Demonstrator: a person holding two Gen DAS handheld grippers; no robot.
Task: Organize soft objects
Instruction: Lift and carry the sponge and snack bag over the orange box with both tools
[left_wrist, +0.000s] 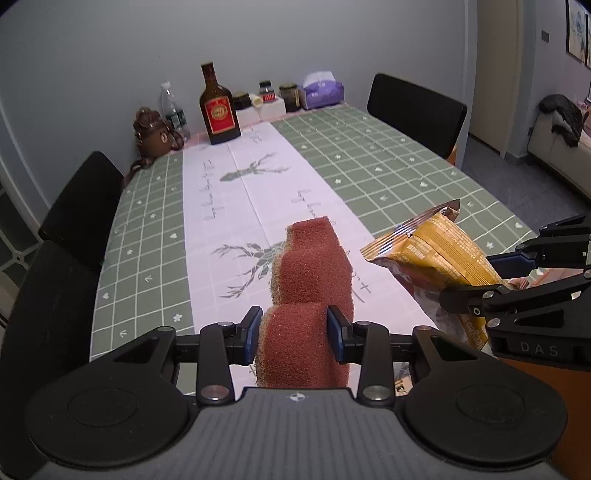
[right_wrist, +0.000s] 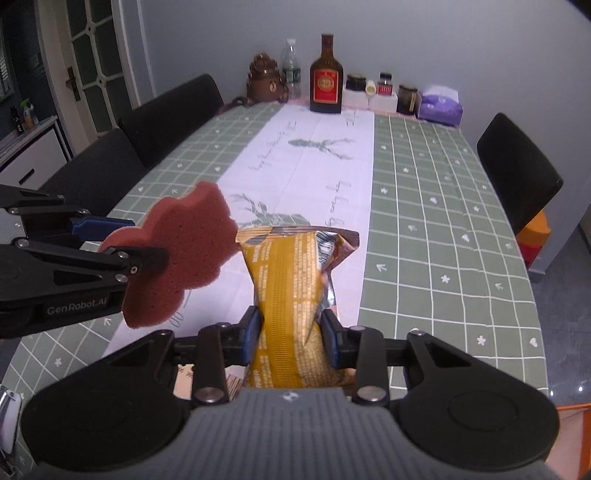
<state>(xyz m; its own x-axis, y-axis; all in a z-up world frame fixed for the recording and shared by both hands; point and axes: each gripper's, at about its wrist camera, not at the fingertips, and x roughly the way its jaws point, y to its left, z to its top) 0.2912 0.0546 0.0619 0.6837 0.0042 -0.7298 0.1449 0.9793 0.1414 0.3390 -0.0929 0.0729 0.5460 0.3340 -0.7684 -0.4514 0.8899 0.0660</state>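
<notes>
A reddish-brown sponge (left_wrist: 310, 273) with wavy edges sits squeezed between the blue pads of my left gripper (left_wrist: 293, 332), which is shut on it and holds it above the table. In the right wrist view the same sponge (right_wrist: 192, 236) hangs at the left in the left gripper (right_wrist: 147, 240). My right gripper (right_wrist: 290, 332) is shut on a yellow snack bag (right_wrist: 288, 266), pinching its middle so the foil top flares out. From the left wrist view the bag (left_wrist: 436, 247) and right gripper (left_wrist: 476, 280) are just right of the sponge.
The table (left_wrist: 369, 158) has a green checked cloth with a white runner. At its far end stand a brown liquor bottle (left_wrist: 218, 110), a water bottle, jars, a purple tissue pack (left_wrist: 321, 90) and a brown bear bag (left_wrist: 151, 133). Black chairs (left_wrist: 81, 206) flank both sides.
</notes>
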